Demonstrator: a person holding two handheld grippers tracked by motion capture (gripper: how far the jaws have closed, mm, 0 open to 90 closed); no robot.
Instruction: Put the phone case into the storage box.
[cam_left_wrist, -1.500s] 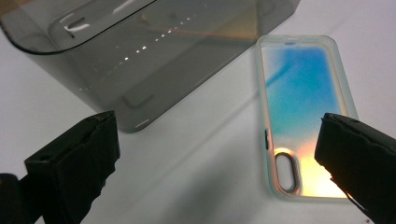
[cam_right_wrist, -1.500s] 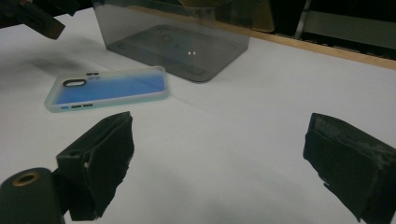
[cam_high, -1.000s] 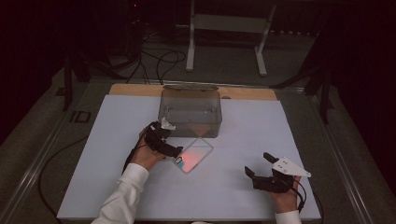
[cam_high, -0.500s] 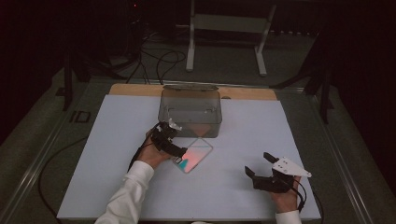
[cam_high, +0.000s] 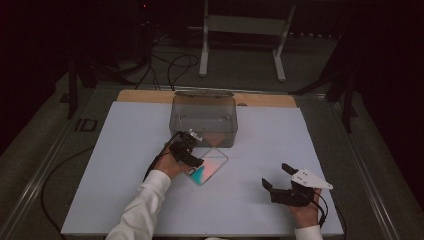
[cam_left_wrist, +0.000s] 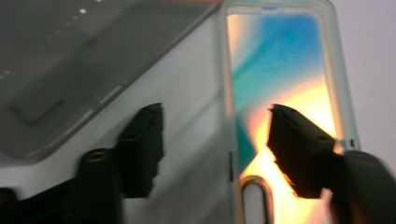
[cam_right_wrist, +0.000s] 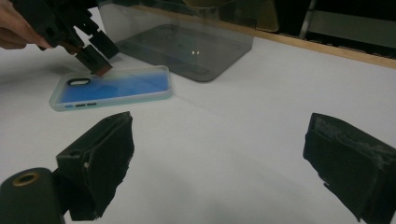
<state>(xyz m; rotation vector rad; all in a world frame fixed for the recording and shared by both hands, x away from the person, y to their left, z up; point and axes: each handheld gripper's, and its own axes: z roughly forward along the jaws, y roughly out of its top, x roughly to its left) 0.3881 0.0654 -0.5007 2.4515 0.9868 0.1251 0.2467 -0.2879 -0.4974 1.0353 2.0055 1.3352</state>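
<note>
A phone case (cam_high: 207, 170), clear-rimmed with a blue, teal and orange back, lies flat on the white bench (cam_high: 115, 150) just in front of a smoky transparent box (cam_high: 204, 119), and it has not yet been lifted. The work in hand looks like picking the case up, perhaps to put it into the box, so the job is at its grasping step with the carrying and placing left to do. The left tongs (cam_high: 190, 156) are down over the near-left end of the case; their jaws have just been closing. In the left gripper view one jaw stands over the bare bench beside the case's long edge (cam_left_wrist: 226, 116) and the other over its coloured back, near the camera cut-out (cam_left_wrist: 254, 186). So the rim lies between them, but a clear gap remains on both sides and the pads do not press on it: half-spread, nothing pinched yet. The right gripper view shows those left tongs (cam_right_wrist: 95, 63) tilted down, with a tip right at the case (cam_right_wrist: 116, 86) by the cut-out. The left hand (cam_high: 167, 165) reaches forward from a white sleeve, wrist bent so the tool slopes down towards the bench. The right tongs (cam_high: 277, 177) hang well apart from the case at the near-right of the bench, jaws spread wide and empty, the hand low and pointing towards the case.
</note>
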